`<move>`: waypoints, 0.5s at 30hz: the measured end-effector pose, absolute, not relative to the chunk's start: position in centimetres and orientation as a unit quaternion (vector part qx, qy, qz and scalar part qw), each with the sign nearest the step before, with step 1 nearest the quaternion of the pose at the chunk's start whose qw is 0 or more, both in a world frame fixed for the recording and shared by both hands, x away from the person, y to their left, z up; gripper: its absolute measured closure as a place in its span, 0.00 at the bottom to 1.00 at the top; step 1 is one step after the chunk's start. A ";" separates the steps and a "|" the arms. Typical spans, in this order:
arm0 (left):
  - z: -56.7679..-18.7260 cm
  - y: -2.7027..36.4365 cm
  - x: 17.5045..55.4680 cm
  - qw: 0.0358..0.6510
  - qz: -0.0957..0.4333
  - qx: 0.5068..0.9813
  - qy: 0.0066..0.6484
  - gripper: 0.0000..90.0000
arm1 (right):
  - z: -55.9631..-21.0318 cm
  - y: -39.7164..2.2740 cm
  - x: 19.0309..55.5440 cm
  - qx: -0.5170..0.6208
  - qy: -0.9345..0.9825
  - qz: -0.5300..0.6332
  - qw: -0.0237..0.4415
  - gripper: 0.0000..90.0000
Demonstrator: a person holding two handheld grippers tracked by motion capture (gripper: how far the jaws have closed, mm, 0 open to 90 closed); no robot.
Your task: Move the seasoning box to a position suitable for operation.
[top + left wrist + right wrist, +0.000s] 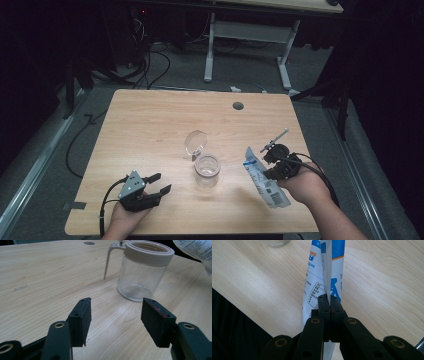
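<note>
A: From the high view, how far along is this?

B: Early, I'd judge. The jar [207, 167] is standing open near the middle of the table [150, 130], its lid [196, 141] tipped up behind it on the hinge. The jar is looking empty, so pouring is yet to come. The right gripper [270, 159] is holding the pouch [265, 178] to the right of the jar, apart from it. The left gripper [159, 183] is resting low at the near left, jaws spread, nothing between them.

A: And the left gripper view?

B: Its jaws are standing wide with bare wood in the gap. The jar [143, 270] is sitting just ahead, untouched, and clear glass is showing through to the bottom. A corner of the pouch [196, 248] is hanging in at the top right.

A: The right gripper view?

B: The jaws are pinching tight on a thin edge of the pouch [318, 282], which is hanging over the table. The jar's base [274, 242] is peeking in at the top. I can't tell whether the pouch is opened.
</note>
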State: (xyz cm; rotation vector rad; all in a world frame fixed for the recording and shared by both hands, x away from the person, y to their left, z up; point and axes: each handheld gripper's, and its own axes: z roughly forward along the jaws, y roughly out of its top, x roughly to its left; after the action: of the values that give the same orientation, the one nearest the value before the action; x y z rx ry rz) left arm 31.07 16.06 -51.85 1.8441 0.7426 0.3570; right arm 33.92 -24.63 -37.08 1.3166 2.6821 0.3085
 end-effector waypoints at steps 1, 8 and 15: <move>-51.8 15.9 31.0 0.532 0.151 0.775 0.306 0.46 | -37.0 -24.5 33.8 0.444 0.888 0.101 0.065 1.00; -51.6 13.4 30.5 0.538 0.155 0.780 0.281 0.42 | -36.9 -24.1 33.8 0.435 0.894 0.089 0.062 1.00; -51.5 8.4 29.7 0.544 0.118 0.797 0.235 0.40 | -37.0 -23.9 33.7 0.429 0.897 0.085 0.063 1.00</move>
State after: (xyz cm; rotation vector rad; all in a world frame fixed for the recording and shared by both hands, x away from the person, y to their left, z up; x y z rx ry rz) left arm 29.65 8.43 -51.46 1.8904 0.5583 0.2804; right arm 33.71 -23.89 -37.00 1.2972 2.7101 0.2567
